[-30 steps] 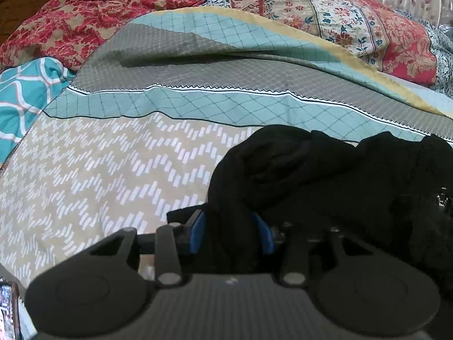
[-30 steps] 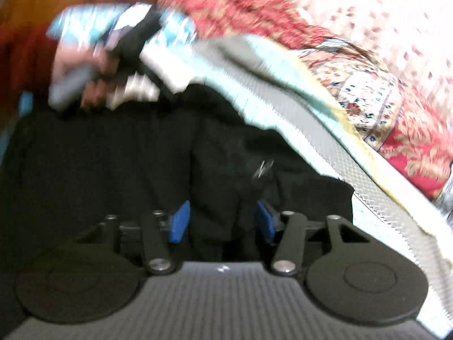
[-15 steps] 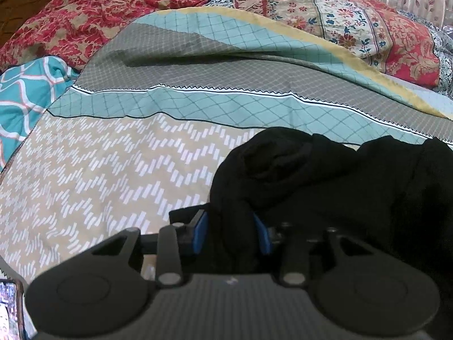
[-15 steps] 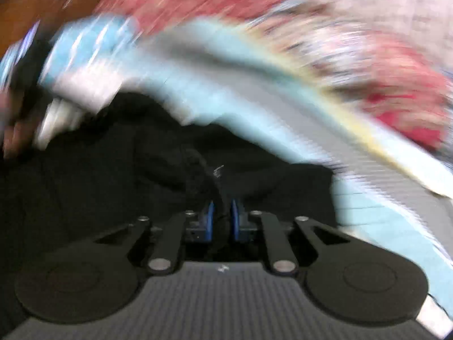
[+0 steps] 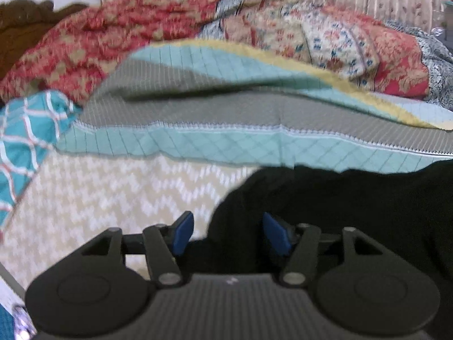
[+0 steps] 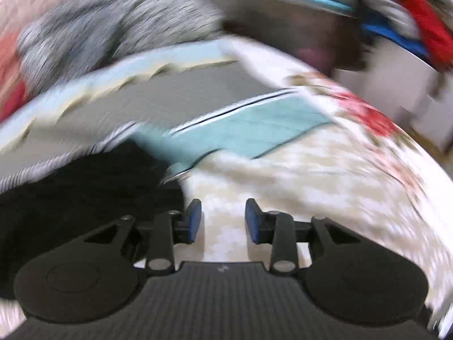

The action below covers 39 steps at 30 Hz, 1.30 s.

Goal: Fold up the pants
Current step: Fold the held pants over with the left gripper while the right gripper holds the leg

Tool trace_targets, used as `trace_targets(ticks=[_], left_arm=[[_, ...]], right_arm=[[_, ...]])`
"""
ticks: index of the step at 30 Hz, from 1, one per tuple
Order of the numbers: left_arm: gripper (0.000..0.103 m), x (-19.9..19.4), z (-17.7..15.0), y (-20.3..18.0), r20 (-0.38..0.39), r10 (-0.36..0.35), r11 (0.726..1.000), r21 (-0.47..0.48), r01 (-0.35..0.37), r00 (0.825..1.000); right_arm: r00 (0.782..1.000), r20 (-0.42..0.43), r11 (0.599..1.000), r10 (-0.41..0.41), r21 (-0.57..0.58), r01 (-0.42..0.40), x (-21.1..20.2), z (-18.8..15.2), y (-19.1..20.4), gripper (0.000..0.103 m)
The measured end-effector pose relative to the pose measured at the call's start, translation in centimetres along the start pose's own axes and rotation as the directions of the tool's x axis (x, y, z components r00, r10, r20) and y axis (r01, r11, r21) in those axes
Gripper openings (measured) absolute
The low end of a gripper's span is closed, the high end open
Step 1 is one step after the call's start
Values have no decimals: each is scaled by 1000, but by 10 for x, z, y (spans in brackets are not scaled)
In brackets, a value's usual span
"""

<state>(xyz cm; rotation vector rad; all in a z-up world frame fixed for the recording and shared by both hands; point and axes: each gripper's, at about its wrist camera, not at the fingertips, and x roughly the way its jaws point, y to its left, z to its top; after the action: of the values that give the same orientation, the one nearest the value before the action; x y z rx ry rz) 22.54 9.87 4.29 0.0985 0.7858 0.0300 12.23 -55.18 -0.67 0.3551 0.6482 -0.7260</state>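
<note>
Black pants (image 5: 354, 215) lie bunched on the patterned bedspread (image 5: 113, 204), filling the lower right of the left wrist view. My left gripper (image 5: 228, 233) is open, and a fold of the black cloth lies between its blue pads (image 5: 183, 232). In the blurred right wrist view the pants (image 6: 85, 187) lie at the lower left. My right gripper (image 6: 223, 219) is open and empty over bare bedspread, just right of the pants' edge.
A red floral quilt (image 5: 119, 36) and a patchwork quilt (image 5: 339, 42) are heaped at the back of the bed. A teal patterned cloth (image 5: 25, 136) lies at the left. A grey blanket (image 6: 113, 25) and a white box (image 6: 402, 90) show beyond the right gripper.
Both grippers have opened. The left one let go of the pants' fold. The right one released the cloth and swung right, off the pants onto bare bedspread.
</note>
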Motion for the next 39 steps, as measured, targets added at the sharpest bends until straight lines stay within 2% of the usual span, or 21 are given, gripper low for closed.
trace_targets(ticks=[1,3,5,7,9,11,12,13,14,15,16,17,18,20,22,25,28,31,34,36,39], left_arm=[[65,-2,3,1,14,10,1000,12,-10,1000],[77,0,11,0,41,25,999,47,-27,999],[78,12,20,-9,44,46,991,125,-51,998],[78,27,27,-24,47,33,976,215,-42,998],[78,45,30,-38,32,10,950,312,-19,999],[77,62,26,-48,14,24,929,368,-27,1000],[75,73,25,-50,-2,26,924,381,-24,1000],[67,81,23,-50,-22,20,924,383,-10,1000],[58,85,21,-50,-37,10,924,381,5,999],[33,89,19,-50,-53,-14,925,379,33,999],[13,89,17,-52,-62,-47,923,380,67,997],[13,86,14,-55,-51,-35,919,390,52,998],[10,84,12,-60,-32,-14,912,409,26,999],[9,73,12,-65,12,-1,909,417,-4,1000],[9,57,18,-59,51,-3,926,377,-17,999],[9,19,26,-43,136,-5,956,291,-35,991],[9,-29,21,-28,212,-10,974,224,-39,977],[9,-77,3,-11,276,-22,984,177,-28,961],[9,-125,-30,1,312,-44,990,141,0,949],[9,-156,-63,7,323,-77,989,146,31,943],[10,-186,-111,5,282,-110,984,163,65,953]], right_arm=[[998,39,998,40,36,-42,-10,1,-3,38],[989,77,992,125,-17,-124,-21,8,17,39],[977,57,972,206,-126,-198,-23,15,51,45],[969,39,947,243,-226,-228,-16,22,87,53],[979,37,926,199,-333,-176,0,22,112,58],[992,3,903,124,-415,-111,29,24,132,60],[995,-23,903,95,-420,-96,46,27,133,61],[997,-44,910,66,-408,-79,57,26,131,62],[998,-60,923,35,-382,-55,65,26,125,63],[996,-84,933,37,-354,-64,75,26,123,62],[993,-100,949,55,-304,-83,76,23,114,54],[993,-94,960,78,-261,-100,77,21,108,43],[992,-91,964,91,-243,-111,76,23,107,25],[991,-78,967,109,-222,-124,68,31,102,21],[989,-25,972,144,-185,-146,52,34,96,20],[970,74,971,231,-83,-225,7,48,71,20],[945,146,956,292,-16,-292,-38,53,38,20],[924,190,936,333,54,-349,-76,44,-3,20],[914,216,921,343,111,-372,-109,21,-51,20],[916,226,918,331,146,-368,-129,-3,-81,20],[926,234,921,295,187,-341,-147,-41,-123,20]])
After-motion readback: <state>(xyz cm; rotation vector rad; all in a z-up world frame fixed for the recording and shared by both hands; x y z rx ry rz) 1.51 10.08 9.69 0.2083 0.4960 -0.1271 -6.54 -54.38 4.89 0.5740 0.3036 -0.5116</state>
